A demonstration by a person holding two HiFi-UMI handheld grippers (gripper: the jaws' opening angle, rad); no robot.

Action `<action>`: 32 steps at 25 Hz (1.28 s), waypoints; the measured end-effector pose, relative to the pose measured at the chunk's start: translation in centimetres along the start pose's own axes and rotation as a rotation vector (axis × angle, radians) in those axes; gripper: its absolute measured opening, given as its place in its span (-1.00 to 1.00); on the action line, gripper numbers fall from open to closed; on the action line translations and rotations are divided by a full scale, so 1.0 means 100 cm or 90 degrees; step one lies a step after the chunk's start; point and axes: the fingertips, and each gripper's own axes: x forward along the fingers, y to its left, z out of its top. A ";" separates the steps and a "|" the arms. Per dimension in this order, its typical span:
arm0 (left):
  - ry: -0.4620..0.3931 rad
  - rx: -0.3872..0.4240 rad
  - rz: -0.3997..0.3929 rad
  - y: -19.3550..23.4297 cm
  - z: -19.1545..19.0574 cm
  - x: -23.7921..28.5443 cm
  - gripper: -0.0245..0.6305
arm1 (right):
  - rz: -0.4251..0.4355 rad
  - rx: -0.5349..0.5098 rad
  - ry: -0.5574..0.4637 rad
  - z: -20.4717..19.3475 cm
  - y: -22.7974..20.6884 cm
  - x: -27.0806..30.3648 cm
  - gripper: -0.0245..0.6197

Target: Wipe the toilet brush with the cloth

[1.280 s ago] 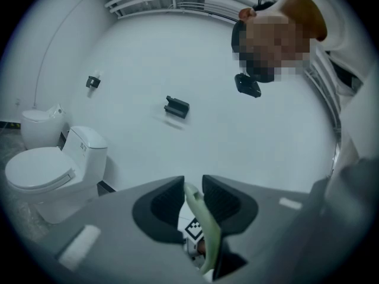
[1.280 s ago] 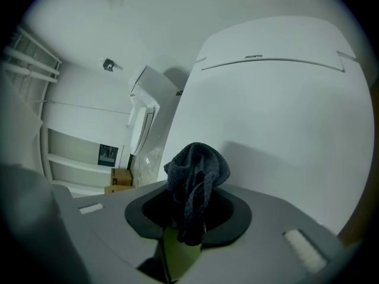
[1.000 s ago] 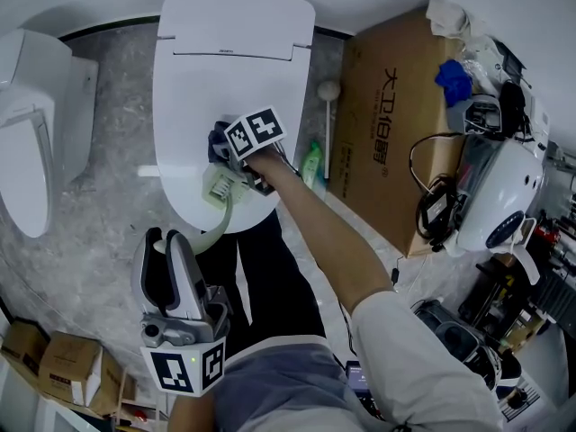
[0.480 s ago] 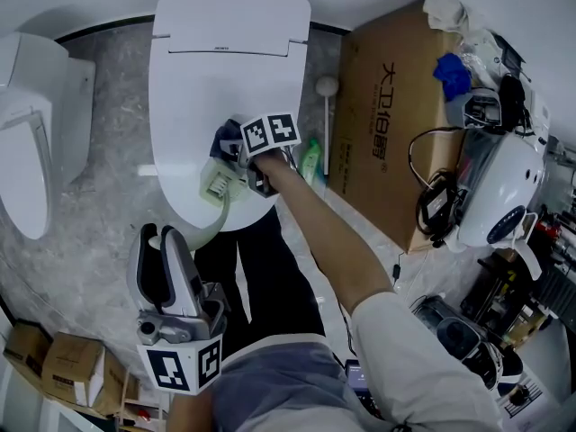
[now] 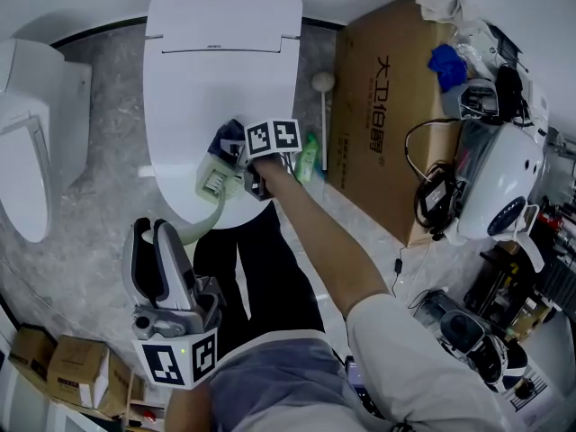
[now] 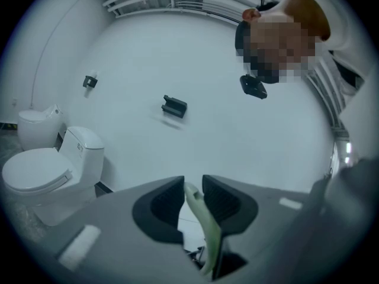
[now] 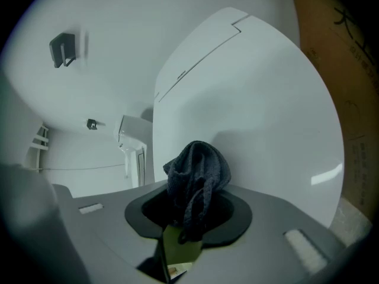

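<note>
Over toilet (image 5: 216, 61): brush (image 5: 216, 180) head, cloth (image 7: 198, 170) against it.
Left gripper (image 6: 192, 185): jaws clamp handle, likely stiff, slick.
Right gripper (image 7: 189, 209): jaws pinch soft, limp cloth.

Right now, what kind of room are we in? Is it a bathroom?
Sort of: likely a toilet showroom or workroom. A white toilet stands beside a second toilet, with a big cardboard box and cables next to them.

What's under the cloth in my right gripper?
Under the cloth, held in the right gripper, a pale green piece of the toilet brush shows, above the closed toilet lid. Where cloth and brush touch is covered.
</note>
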 end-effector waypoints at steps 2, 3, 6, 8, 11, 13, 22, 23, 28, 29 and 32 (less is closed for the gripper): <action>0.000 0.002 -0.001 0.000 -0.001 0.000 -0.93 | 0.000 0.007 -0.011 -0.001 -0.002 -0.002 -0.58; 0.000 0.003 -0.001 -0.001 -0.001 0.000 -0.93 | 0.001 0.011 -0.016 -0.002 -0.003 -0.003 -0.58; 0.000 0.005 -0.002 -0.002 -0.001 0.001 -0.93 | 0.002 0.026 -0.032 -0.005 -0.006 -0.006 -0.58; 0.002 0.006 -0.003 -0.002 -0.001 0.001 -0.93 | 0.003 0.037 -0.041 -0.007 -0.007 -0.008 -0.58; 0.003 0.007 -0.003 -0.002 0.000 0.002 -0.93 | 0.004 0.044 -0.050 -0.008 -0.010 -0.011 -0.58; 0.003 0.007 -0.004 -0.002 0.000 0.002 -0.93 | 0.004 0.047 -0.053 -0.010 -0.012 -0.013 -0.58; 0.002 0.009 -0.011 -0.003 0.000 0.003 -0.93 | -0.003 0.053 -0.052 -0.018 -0.024 -0.021 -0.58; 0.002 0.010 -0.011 -0.004 0.000 0.003 -0.93 | -0.004 0.053 -0.053 -0.019 -0.025 -0.023 -0.58; 0.003 0.011 -0.014 -0.004 -0.001 0.002 -0.93 | -0.009 0.054 -0.062 -0.025 -0.032 -0.029 -0.58; 0.003 0.011 -0.013 -0.004 -0.001 0.001 -0.93 | -0.010 0.056 -0.063 -0.027 -0.033 -0.030 -0.58; 0.003 0.011 -0.011 -0.004 -0.001 0.001 -0.93 | -0.011 0.064 -0.067 -0.030 -0.037 -0.033 -0.58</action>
